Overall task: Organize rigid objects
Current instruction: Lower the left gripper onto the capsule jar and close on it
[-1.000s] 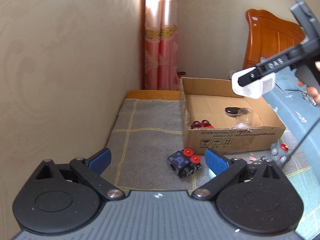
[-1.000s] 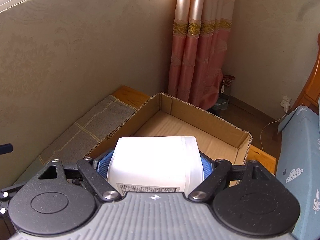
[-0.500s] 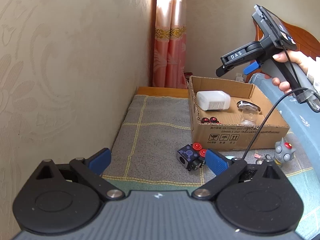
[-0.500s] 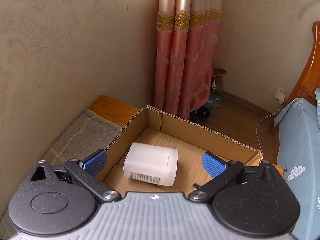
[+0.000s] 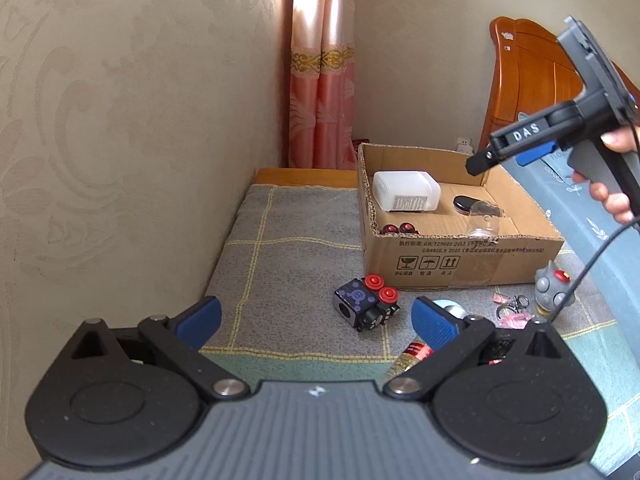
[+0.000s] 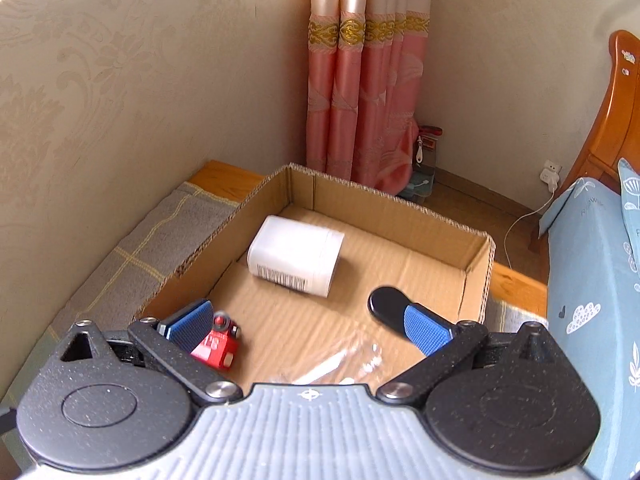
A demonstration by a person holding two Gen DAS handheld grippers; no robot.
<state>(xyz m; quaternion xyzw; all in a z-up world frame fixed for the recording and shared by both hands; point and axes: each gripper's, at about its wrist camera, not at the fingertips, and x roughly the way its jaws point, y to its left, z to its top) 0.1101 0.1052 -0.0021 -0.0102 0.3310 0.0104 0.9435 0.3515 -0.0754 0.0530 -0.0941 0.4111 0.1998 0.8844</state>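
A white plastic jar [image 5: 406, 191] lies on its side in the cardboard box [image 5: 460, 256], seen too in the right wrist view [image 6: 296, 256]. The box [image 6: 384, 204] also holds a red toy car [image 6: 218, 344], a black oval lid [image 6: 386, 304] and a clear glass [image 5: 486, 220]. My right gripper [image 6: 308, 326] is open and empty above the box. My left gripper [image 5: 316, 316] is open and empty, low over the mat, with a black-and-blue toy with red wheels [image 5: 366, 302] just ahead of it.
A grey checked mat [image 5: 280, 248] covers the floor beside the wall. A grey robot figure [image 5: 554, 288], keys and pink bits [image 5: 510, 306], a red-labelled bottle [image 5: 412, 354] and a pale blue item [image 5: 446, 304] lie near the box front. The bed [image 6: 596, 280] stands right.
The right gripper opened and dropped the white jar into the box, then drew back and up. The left gripper stayed open over the mat.
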